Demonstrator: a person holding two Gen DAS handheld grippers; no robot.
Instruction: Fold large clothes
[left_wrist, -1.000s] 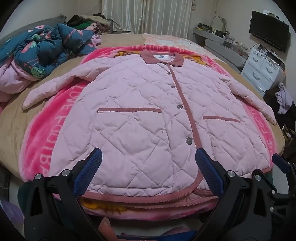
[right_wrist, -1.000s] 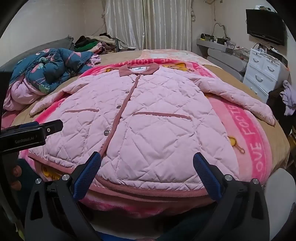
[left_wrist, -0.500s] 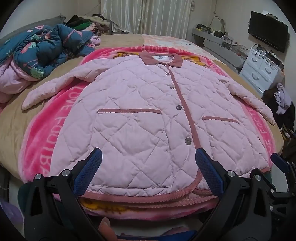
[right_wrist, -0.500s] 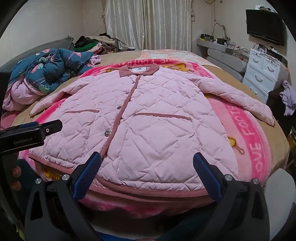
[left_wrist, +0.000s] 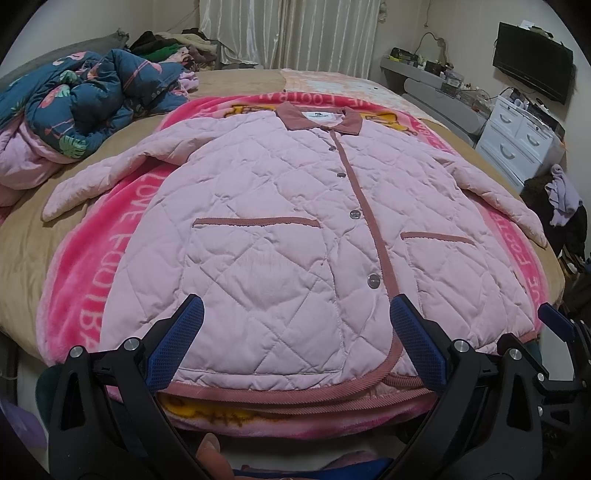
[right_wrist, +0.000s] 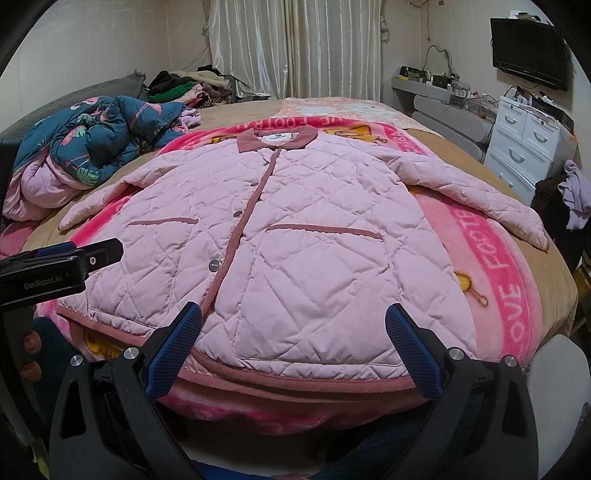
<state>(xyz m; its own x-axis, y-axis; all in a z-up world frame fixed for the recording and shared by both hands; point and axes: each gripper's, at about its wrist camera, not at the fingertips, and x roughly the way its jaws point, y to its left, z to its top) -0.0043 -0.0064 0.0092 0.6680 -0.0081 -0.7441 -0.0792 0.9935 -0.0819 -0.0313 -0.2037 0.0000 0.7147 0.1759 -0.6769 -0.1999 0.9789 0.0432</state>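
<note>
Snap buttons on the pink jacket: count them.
4 on the jacket placket: near the collar, mid-chest, at pocket level, lowest above the hem. More may be hidden.

Left gripper (left_wrist: 295, 347) and right gripper (right_wrist: 293, 347), jaws wide apart, empty.

jacket (left_wrist: 295, 229): 1 | pockets: 2 | sleeves: 2 | blanket (left_wrist: 122, 236): 1 | TV (right_wrist: 528, 53): 1

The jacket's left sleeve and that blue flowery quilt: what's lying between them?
Only bare tan bedcover. In the left wrist view the sleeve and the quilt lie apart, with nothing on the strip between; the right wrist view agrees.
</note>
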